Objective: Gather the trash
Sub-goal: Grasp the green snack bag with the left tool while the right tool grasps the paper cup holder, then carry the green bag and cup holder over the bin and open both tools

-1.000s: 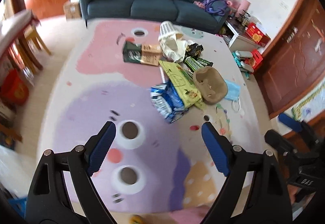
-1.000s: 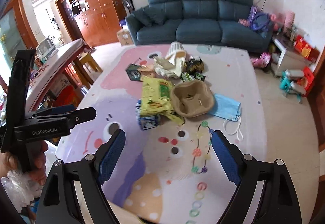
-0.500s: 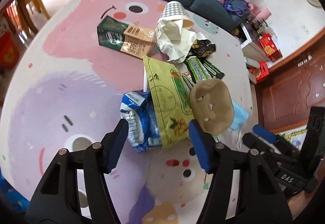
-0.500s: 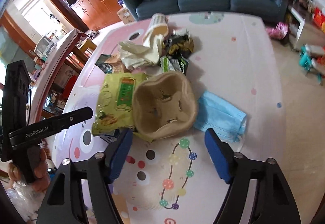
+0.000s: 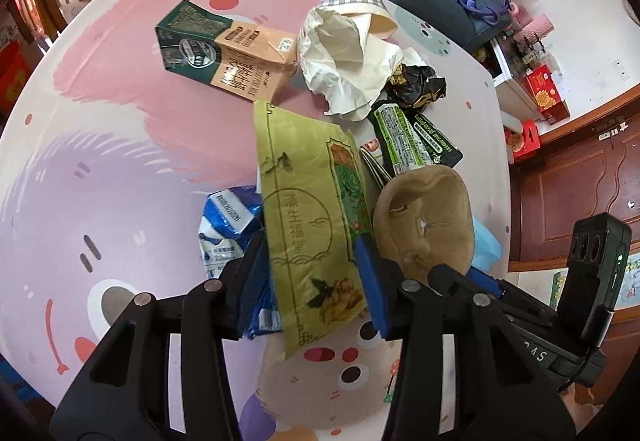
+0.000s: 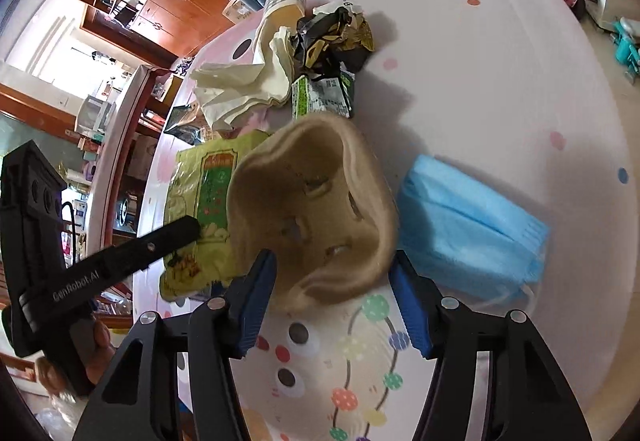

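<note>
While both grippers straddle separate items in the litter pile on the play mat [image 5: 120,145], neither has closed; left gripper [image 5: 316,281] jaws part-open about the yellow-green wrapper [image 5: 308,225]; right gripper [image 6: 332,297] jaws wide about the brown pulp cup tray [image 6: 312,213], presumably so each takes one piece.

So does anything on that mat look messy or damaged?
Yes. Trash lies heaped mid-mat: a milk carton on its side, a tipped paper cup with crumpled paper spilling out, flattened wrappers and a cup tray.
</note>
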A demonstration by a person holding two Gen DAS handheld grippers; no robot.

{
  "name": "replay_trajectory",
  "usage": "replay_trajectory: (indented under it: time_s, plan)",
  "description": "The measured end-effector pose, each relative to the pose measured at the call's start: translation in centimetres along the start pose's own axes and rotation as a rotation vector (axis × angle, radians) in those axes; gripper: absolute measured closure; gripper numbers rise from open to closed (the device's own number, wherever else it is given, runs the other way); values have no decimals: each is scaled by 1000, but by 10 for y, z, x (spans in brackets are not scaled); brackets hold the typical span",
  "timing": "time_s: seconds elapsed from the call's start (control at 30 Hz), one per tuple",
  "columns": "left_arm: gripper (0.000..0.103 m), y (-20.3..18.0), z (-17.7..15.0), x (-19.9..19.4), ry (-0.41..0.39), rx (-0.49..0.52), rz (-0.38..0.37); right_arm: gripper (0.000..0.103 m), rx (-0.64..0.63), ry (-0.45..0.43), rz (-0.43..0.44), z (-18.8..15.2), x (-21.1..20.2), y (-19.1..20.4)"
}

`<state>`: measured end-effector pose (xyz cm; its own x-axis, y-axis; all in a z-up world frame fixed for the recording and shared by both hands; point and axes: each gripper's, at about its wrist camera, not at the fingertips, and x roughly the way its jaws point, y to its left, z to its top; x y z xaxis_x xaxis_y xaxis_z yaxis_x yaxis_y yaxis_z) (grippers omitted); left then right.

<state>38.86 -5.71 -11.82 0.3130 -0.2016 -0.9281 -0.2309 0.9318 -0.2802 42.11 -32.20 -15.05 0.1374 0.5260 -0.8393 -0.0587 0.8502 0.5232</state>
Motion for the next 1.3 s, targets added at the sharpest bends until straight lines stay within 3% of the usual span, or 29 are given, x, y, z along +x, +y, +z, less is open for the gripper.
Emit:
replay_trajectory:
  time_s: [0.1, 0.2, 0.3, 0.47, 0.9, 1.13, 1.3]
  plan:
    - [63, -4, 1, 5, 8, 3, 4, 49, 21, 5, 12, 5, 8, -1]
    - [82, -8, 1, 4, -1, 20, 13, 65, 49, -2, 19, 6, 12, -6]
    - [91, -14, -2, 2, -9, 51, 24, 74, 94, -20, 42, 3, 12, -12]
    - [94, -24, -12, -14, -48, 125, 64, 91, 97, -75, 46, -2, -3, -10]
    - [95, -22, -68, -96, -128, 225, 64, 94, -9, -219, -39, -50, -72, 31]
    - [94, -15, -111, -148, -185, 327, 42, 94, -12, -277, -81, -107, -109, 57]
    - [94, 2, -147, -184, -207, 418, 2, 94, 21, -342, -116, -170, -137, 86]
